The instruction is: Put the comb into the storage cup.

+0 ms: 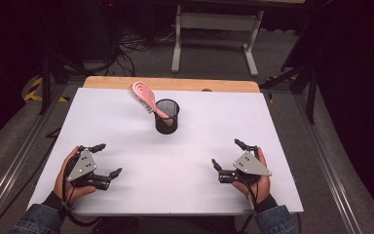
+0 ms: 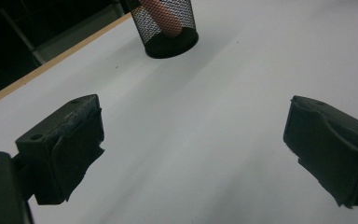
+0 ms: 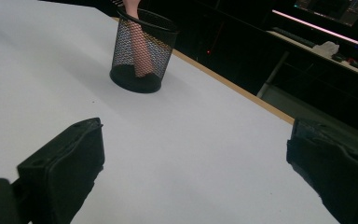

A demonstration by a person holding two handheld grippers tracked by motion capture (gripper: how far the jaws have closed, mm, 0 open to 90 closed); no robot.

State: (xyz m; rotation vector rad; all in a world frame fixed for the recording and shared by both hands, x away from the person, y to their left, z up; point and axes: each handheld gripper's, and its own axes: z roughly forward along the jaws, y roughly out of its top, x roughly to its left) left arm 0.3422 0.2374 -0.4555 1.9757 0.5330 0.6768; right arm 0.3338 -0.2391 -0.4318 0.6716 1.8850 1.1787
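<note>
The pink plastic hairbrush stands handle-down in the black wire-mesh cup, so placing looks finished. Both the left gripper and right gripper rest wide apart, empty.

High view sits above my side, looking forward and down over the whole white surface; my two claw views ride low, close to it, facing the far edge from either side; all three share the mesh cup.

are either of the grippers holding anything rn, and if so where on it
Nothing is held: the left gripper and right gripper are both open, apart from the pink hairbrush in the mesh cup.
</note>
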